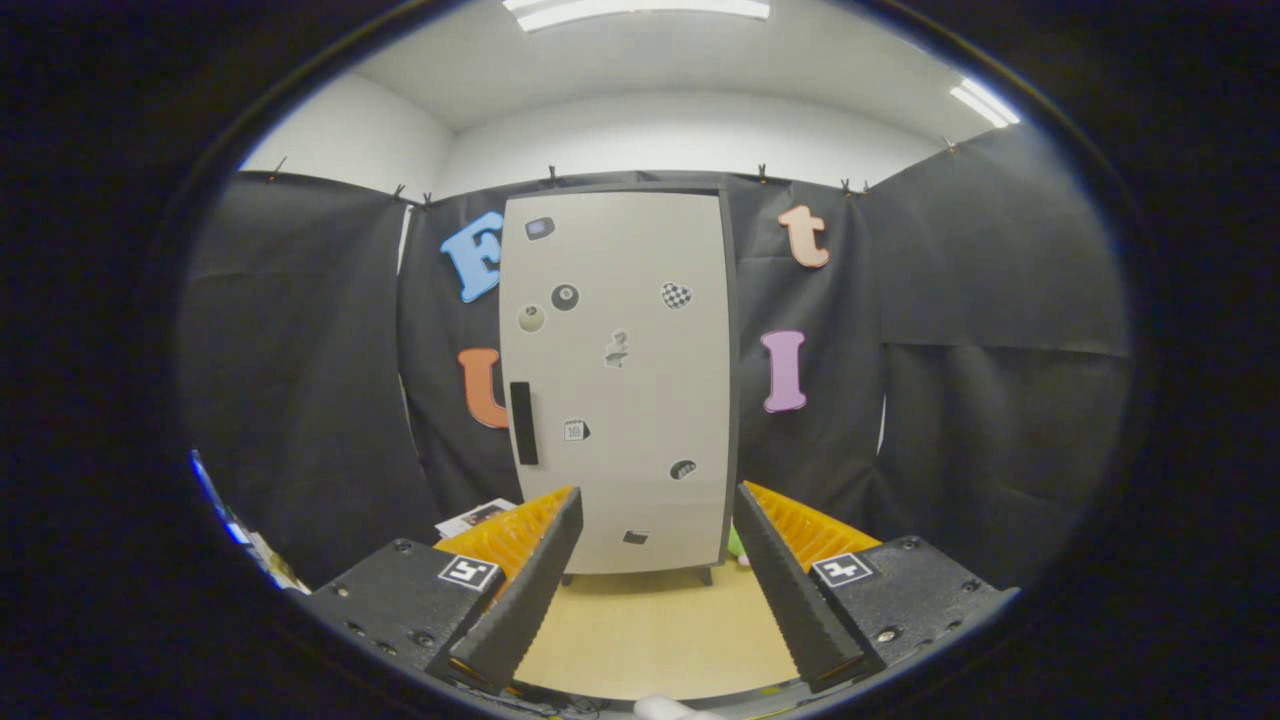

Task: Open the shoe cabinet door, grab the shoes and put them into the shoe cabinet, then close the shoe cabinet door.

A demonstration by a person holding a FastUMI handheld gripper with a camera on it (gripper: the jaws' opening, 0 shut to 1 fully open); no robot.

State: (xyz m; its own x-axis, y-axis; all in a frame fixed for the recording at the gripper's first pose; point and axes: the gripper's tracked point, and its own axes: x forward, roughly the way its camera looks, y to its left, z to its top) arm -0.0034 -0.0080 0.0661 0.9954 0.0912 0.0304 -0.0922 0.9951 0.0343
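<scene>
A black-draped booth under white ceiling lights holds a pale wooden surface (650, 640), and at its far side stands the shoe cabinet (620, 380), upright, door shut, stickers scattered over its front. The gripper (655, 545) faces the cabinet with its fingers spread wide, holding nothing, well short of it. A shut door fits either end of the job; the dark handle (523, 423), low on the cabinet's left edge, is the grip point, best met squarely
</scene>
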